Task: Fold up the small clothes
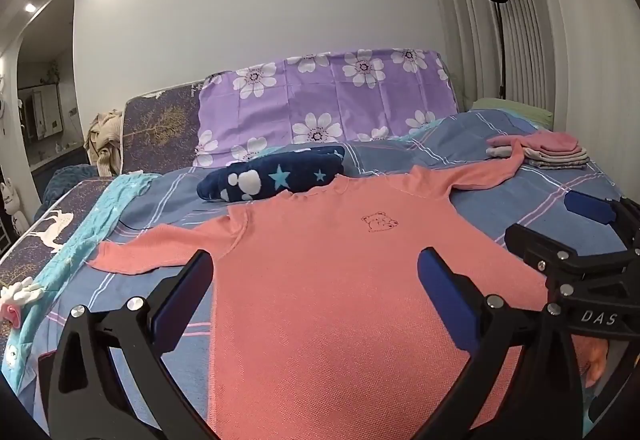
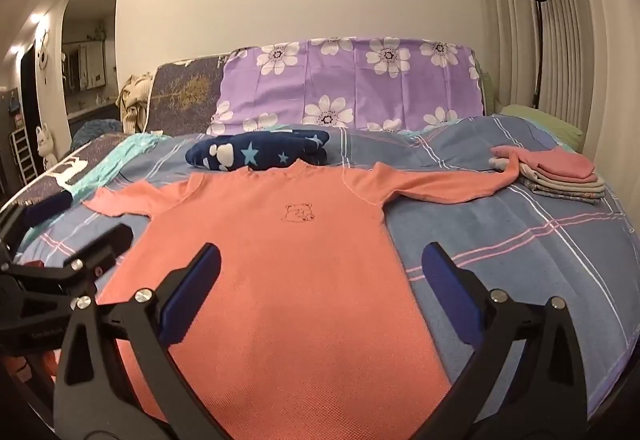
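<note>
Lying flat on the plaid sheet [image 1: 540,180], the pink shirt [image 1: 320,280] is framed by the left gripper [image 1: 316,276] and right gripper [image 2: 322,272], both spread wide and empty. A bare stretch of sheet beside the shirt's hem is shown only in the right wrist view, while the folded pile [image 2: 560,176] is seen in both.

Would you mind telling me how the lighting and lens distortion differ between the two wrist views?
Left wrist view: cooler, greyish cast, ceiling lights glaring at the top, the curtain bowed by the fisheye. Right wrist view: warmer, yellower cast, similar glare at the top, dark corners; the pink shirt sharp in both.
</note>
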